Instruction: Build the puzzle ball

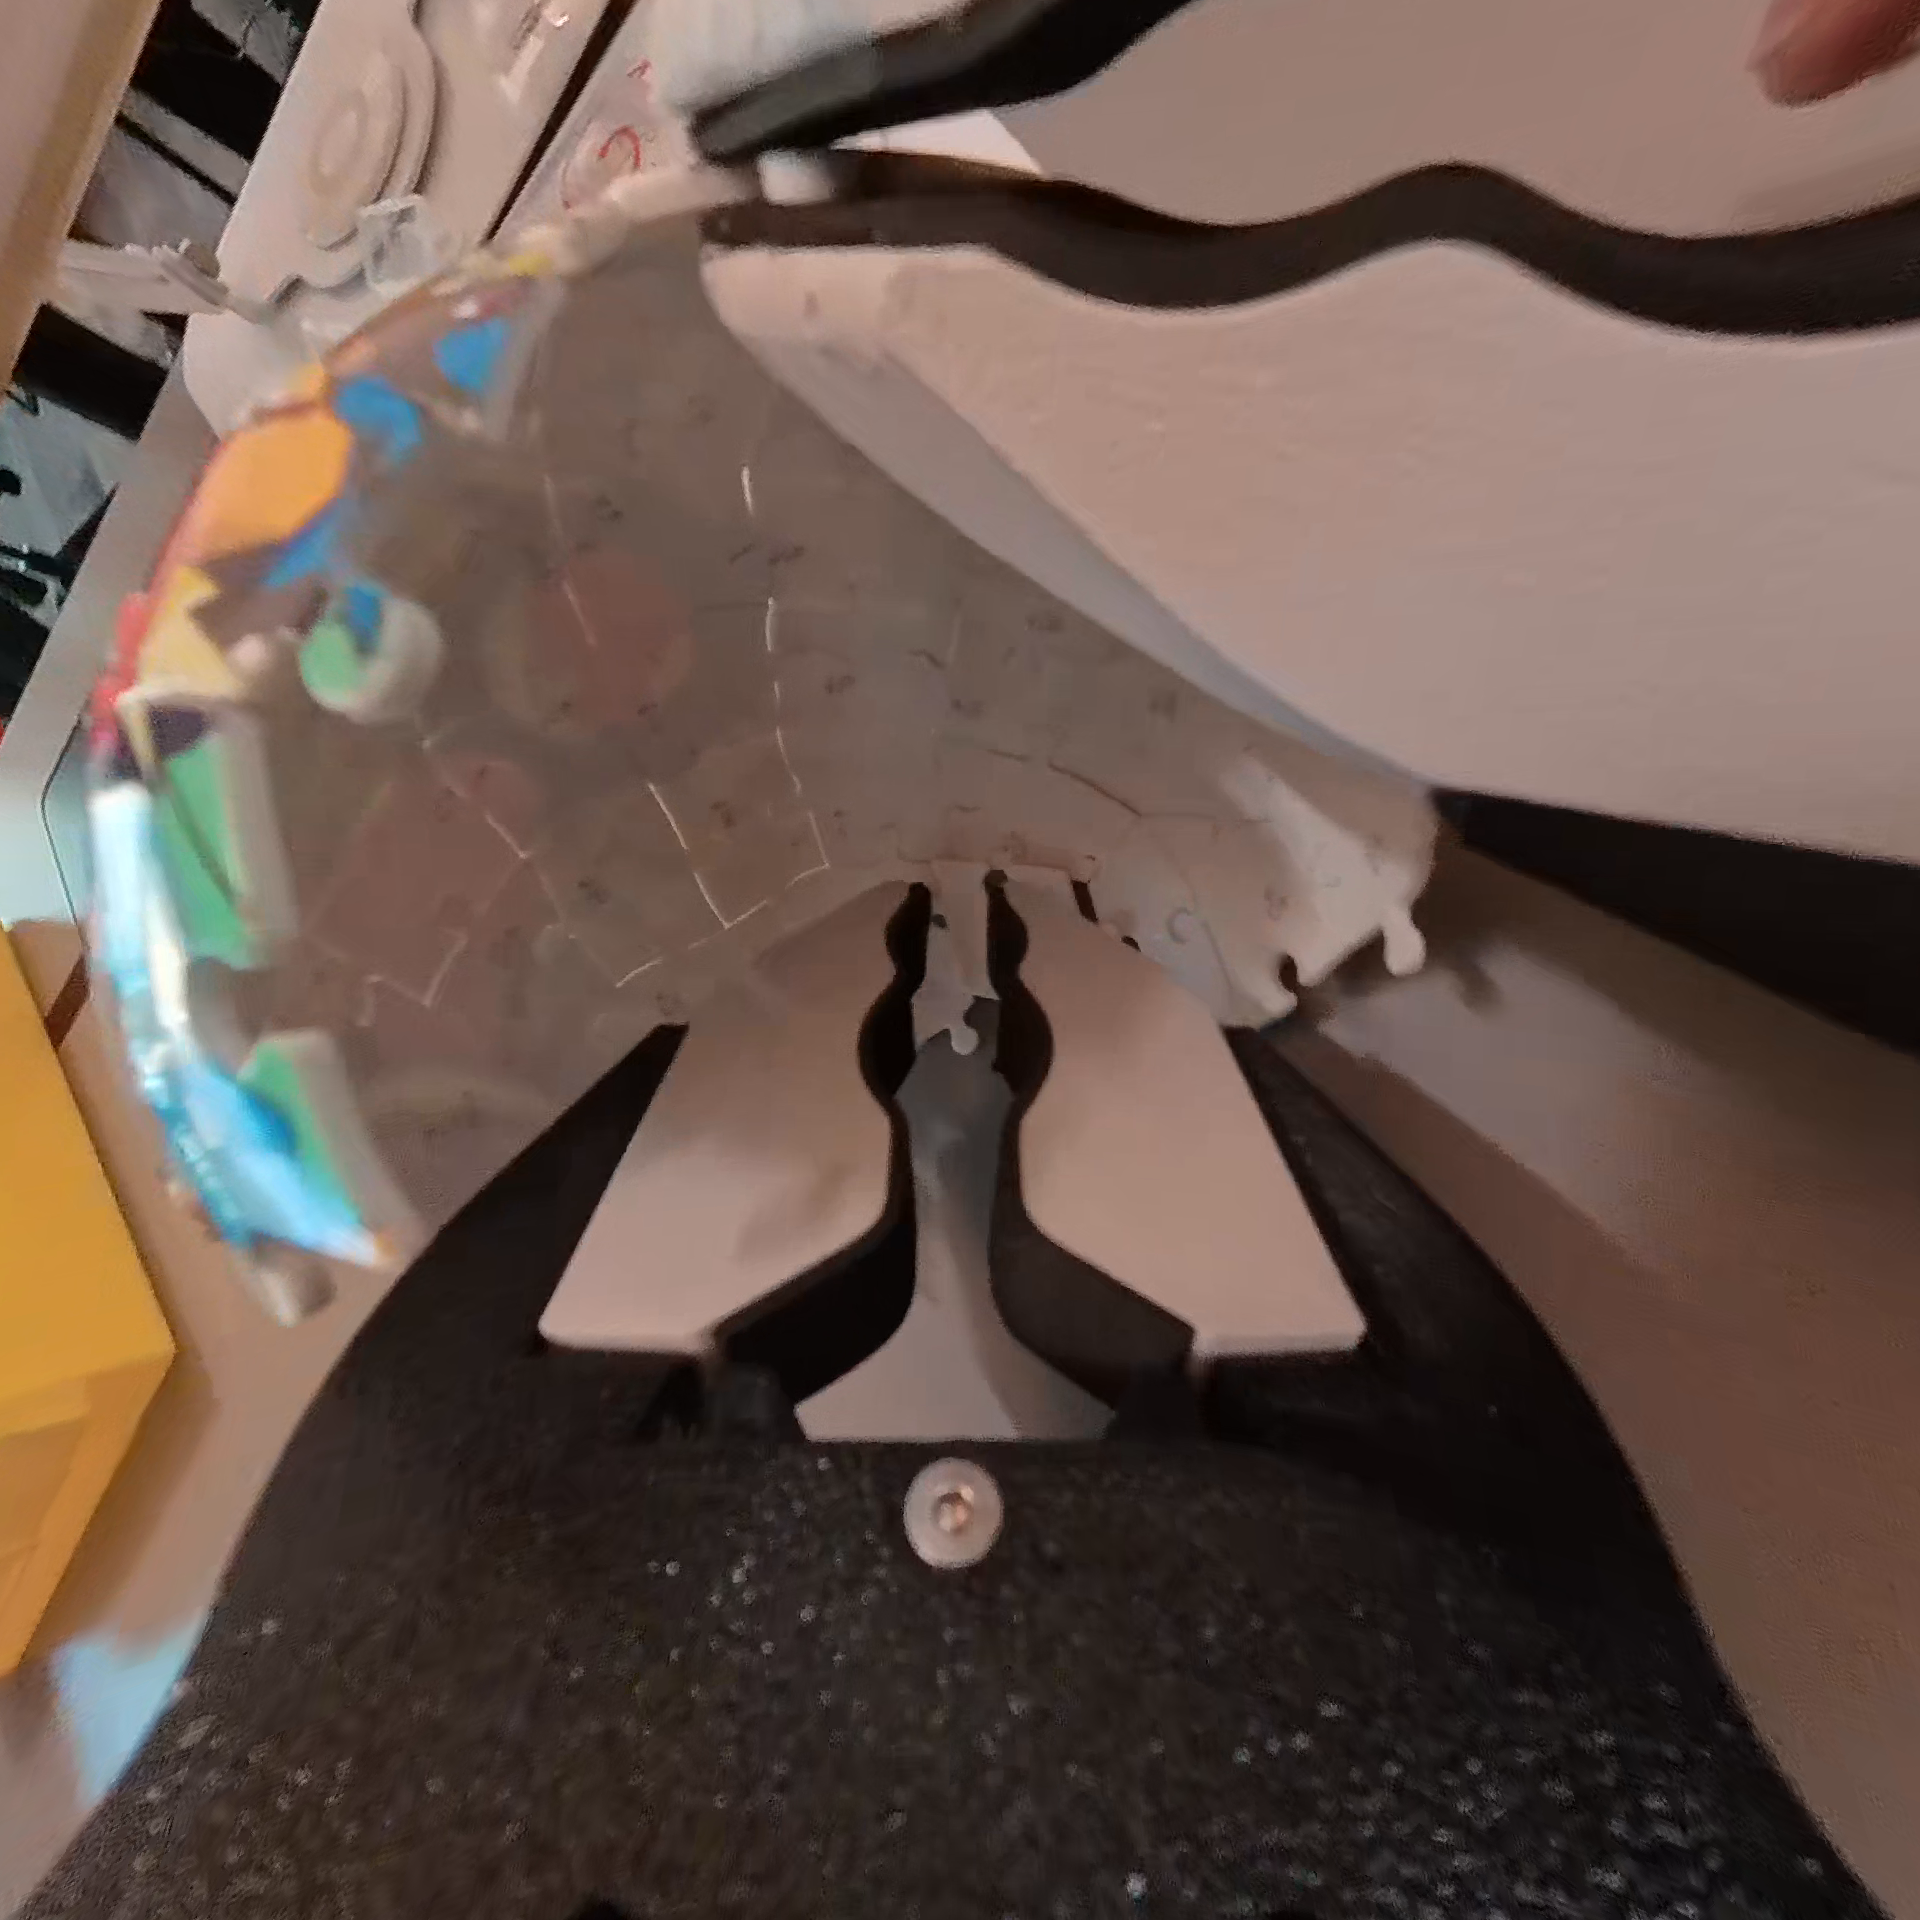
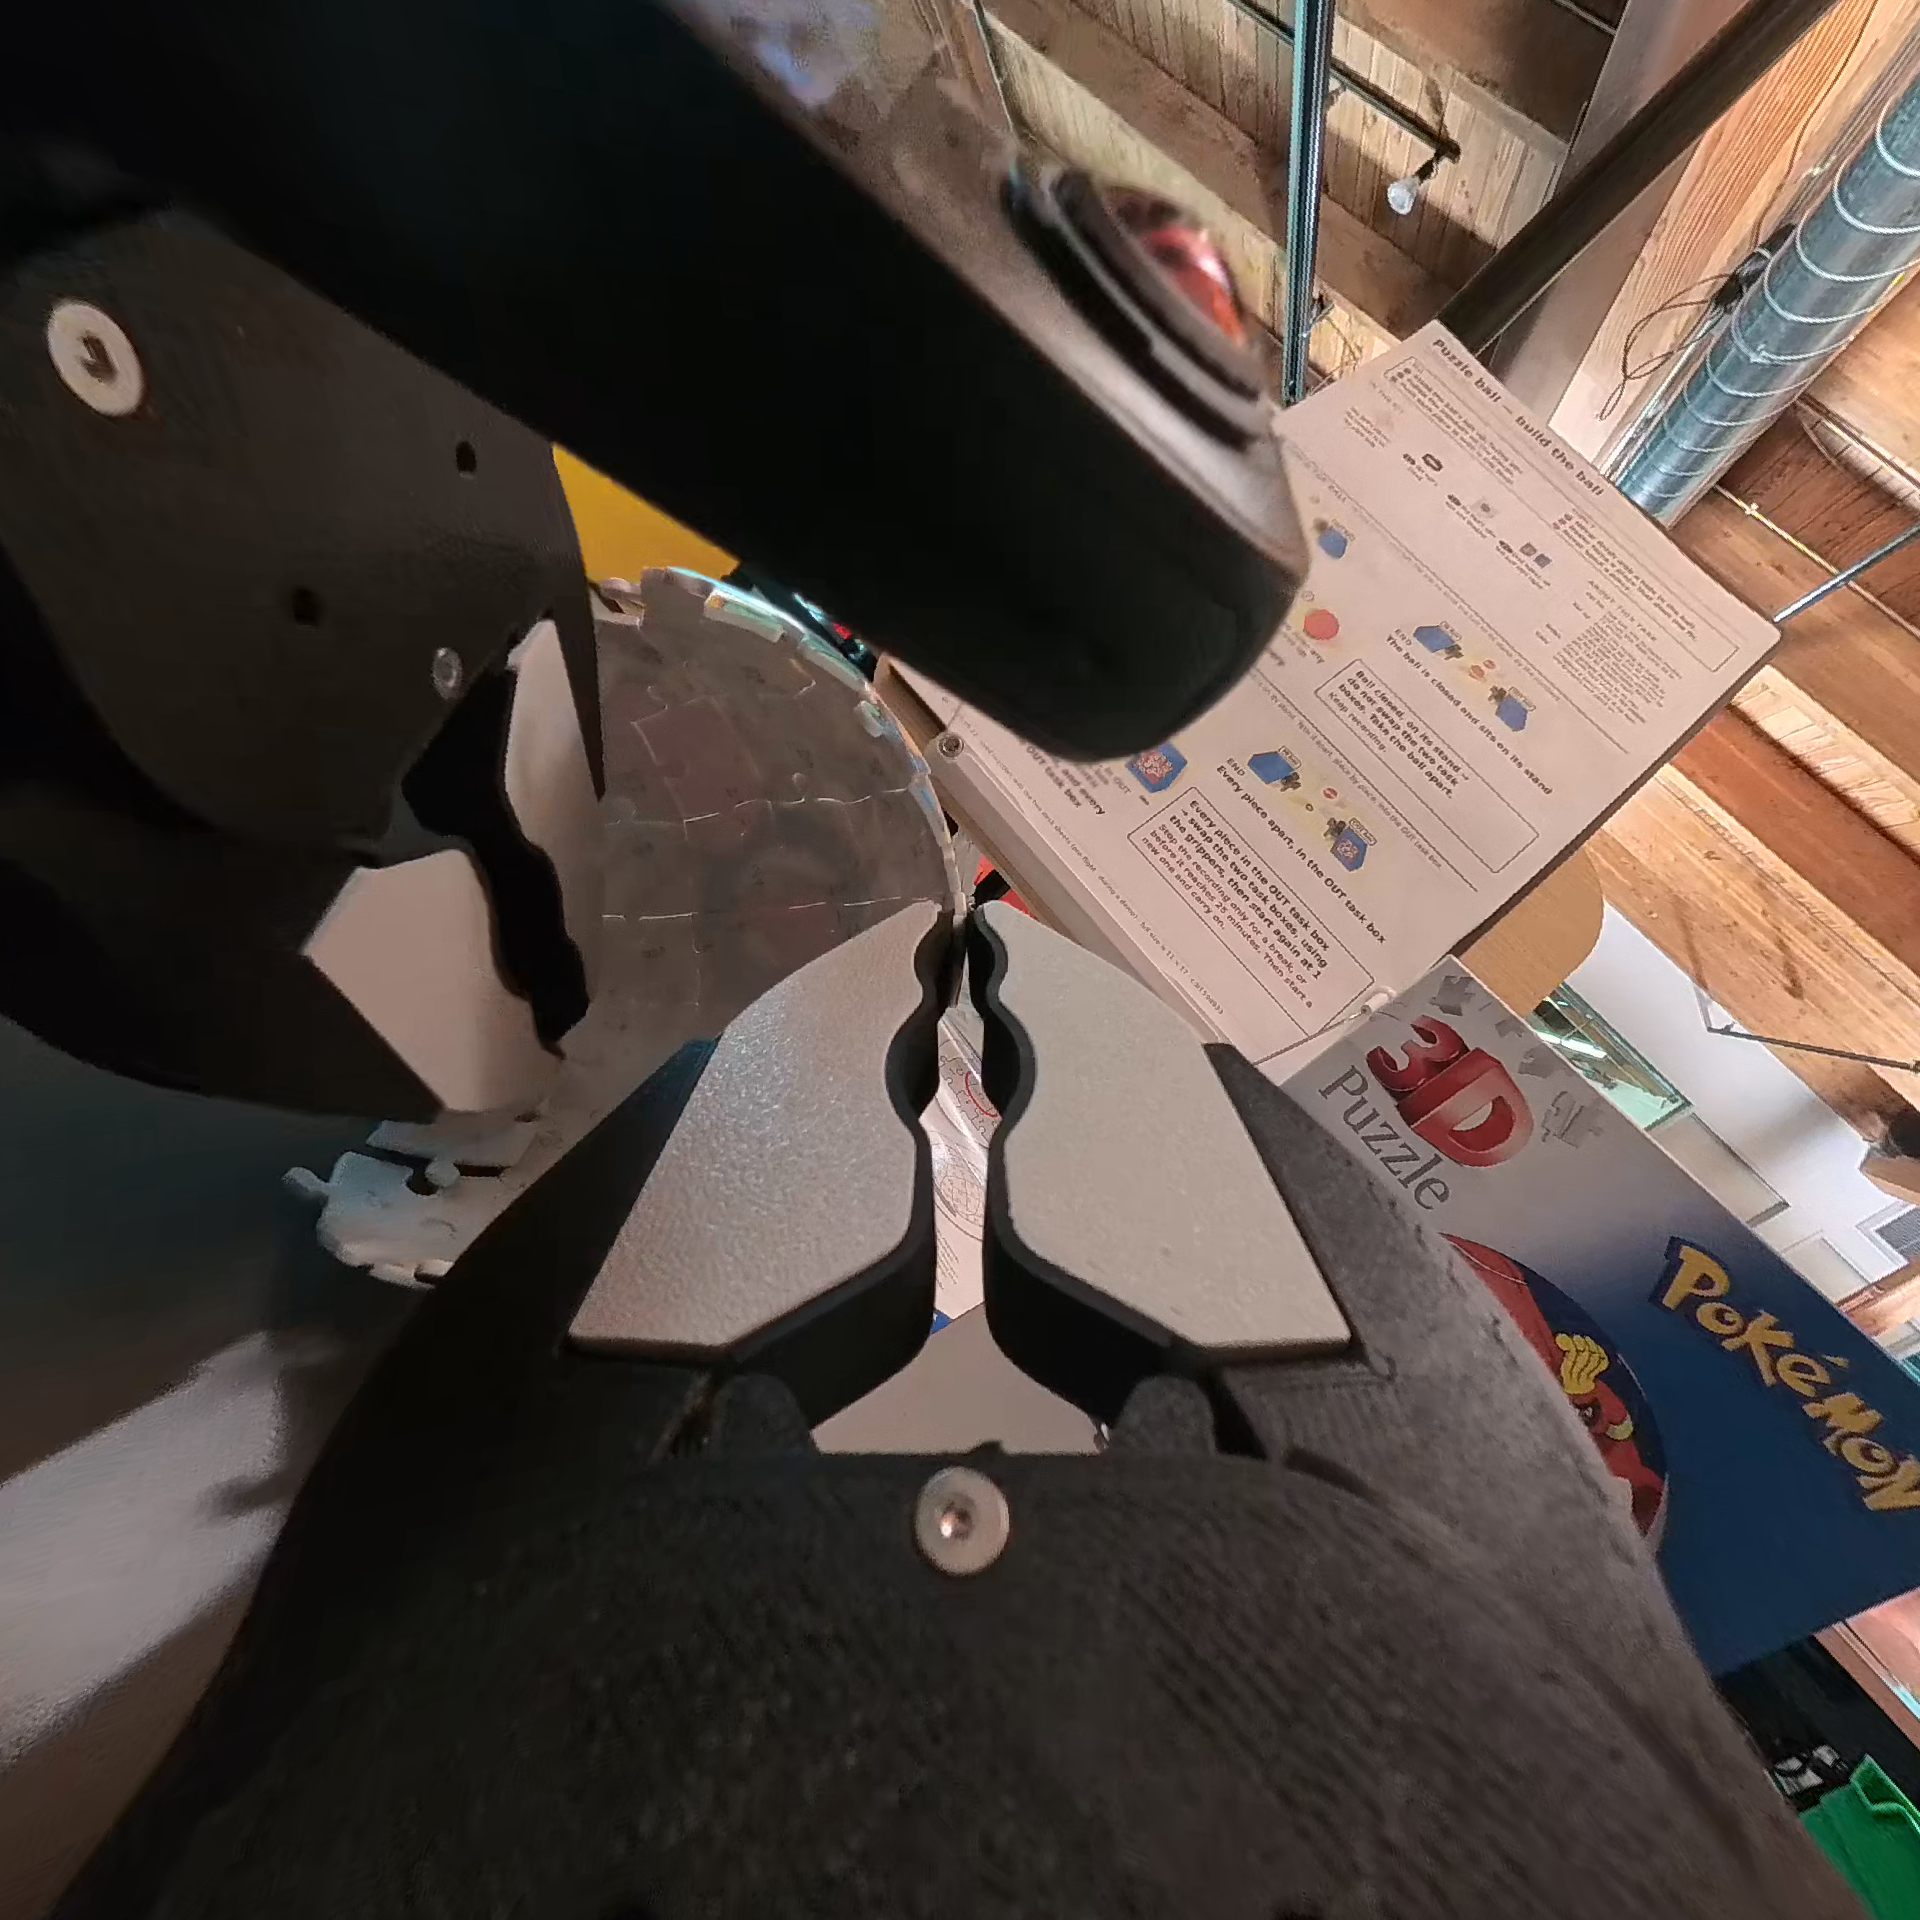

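Note:
The part-built puzzle ball point(image 1: 644, 665) is a curved shell seen from its grey inner side, with a coloured outer face along its left rim and loose-looking jigsaw tabs at the lower right. My left gripper point(image 1: 954, 909) is shut on the shell's lower rim. My right gripper point(image 1: 727, 208) comes in from the upper right and is shut on the shell's top rim. In the right wrist view, my right gripper point(image 2: 961, 925) pinches the rim of the shell point(image 2: 748, 810), and my left gripper point(image 2: 551, 1023) holds the shell's left side.
A yellow box point(image 1: 62, 1299) stands at the left. A white printed sheet point(image 2: 1403, 727) leans behind, with the blue puzzle box point(image 2: 1714, 1403) below it. A hand point(image 1: 1849, 52) shows at the top right. A light table surface point(image 1: 1662, 1195) lies beneath. The grippers' ends are close to 10 centimetres from one another.

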{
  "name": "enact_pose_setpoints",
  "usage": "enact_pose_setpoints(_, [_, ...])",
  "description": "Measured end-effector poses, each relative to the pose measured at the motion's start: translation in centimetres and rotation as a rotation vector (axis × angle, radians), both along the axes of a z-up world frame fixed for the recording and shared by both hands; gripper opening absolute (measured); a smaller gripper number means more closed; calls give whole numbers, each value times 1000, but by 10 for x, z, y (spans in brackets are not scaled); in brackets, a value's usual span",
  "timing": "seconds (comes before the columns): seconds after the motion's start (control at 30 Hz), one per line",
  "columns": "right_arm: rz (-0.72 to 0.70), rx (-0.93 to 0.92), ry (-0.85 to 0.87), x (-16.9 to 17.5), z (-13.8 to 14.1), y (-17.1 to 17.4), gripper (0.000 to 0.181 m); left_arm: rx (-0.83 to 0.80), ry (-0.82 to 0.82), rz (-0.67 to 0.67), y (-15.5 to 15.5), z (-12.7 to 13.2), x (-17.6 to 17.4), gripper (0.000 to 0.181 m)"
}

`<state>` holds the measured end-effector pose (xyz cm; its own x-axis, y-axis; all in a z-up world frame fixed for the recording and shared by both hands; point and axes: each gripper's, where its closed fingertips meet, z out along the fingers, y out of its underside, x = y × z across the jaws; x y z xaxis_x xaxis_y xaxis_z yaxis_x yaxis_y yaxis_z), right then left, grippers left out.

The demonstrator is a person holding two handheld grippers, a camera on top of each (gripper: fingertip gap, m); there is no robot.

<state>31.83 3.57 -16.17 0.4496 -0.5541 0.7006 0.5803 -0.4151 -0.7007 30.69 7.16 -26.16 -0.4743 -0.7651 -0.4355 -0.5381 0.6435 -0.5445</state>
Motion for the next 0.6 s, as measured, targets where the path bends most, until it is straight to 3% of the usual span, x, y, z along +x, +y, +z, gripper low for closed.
enact_pose_setpoints(0.23, [-4,12,14,1,-1,-1,2,-75,50,93,-1,-9,0,0])
enact_pose_setpoints(0.6, [-5,14,17,1,-1,-1,2,-47,78,7,-5,-11,-2,0])
